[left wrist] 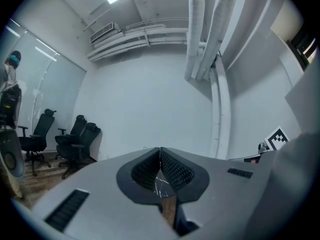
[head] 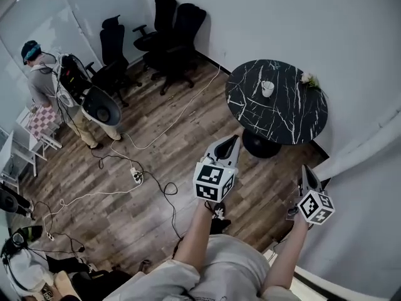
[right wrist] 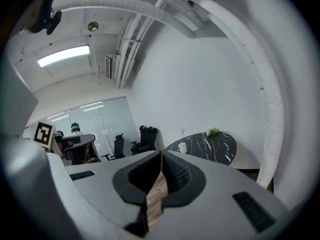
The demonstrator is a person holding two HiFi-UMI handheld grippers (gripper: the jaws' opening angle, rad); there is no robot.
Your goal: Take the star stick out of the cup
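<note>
Judged to be at the approach stage, with no contact on the task's things yet. Found shut tip to tip and empty: left gripper (head: 233, 140) and right gripper (head: 304, 169), both held out over the wooden floor (head: 188, 130), well apart from the table. Located at 1 o'clock from the grippers: round black marble table (head: 294, 124), with white cup (head: 267, 88) upright just toward 11 o'clock of the top's middle and star stick (right wrist: 183, 133) rising out of it, seen thin and small in the right gripper view. Recommend closing in on the table's near rim at 6 o'clock, opening one gripper's jaws before reaching the cup, taking the stick on its shaft above the cup's rim, and lifting straight up. Steadying the cup with the other gripper advised, against dragging or tipping. Noted at the table's 2 o'clock rim: small flower sprig (head: 309, 79), near the edge, to be kept clear of. Open floor ahead at 12 o'clock; tight at 3 o'clock, with white pipe (head: 360, 158) and wall just beside the right gripper. Also noted: cables (head: 135, 177) at 9 o'clock, office chairs (head: 169, 24) at 11 o'clock, a person (head: 44, 83) well apart at 10 o'clock.
</note>
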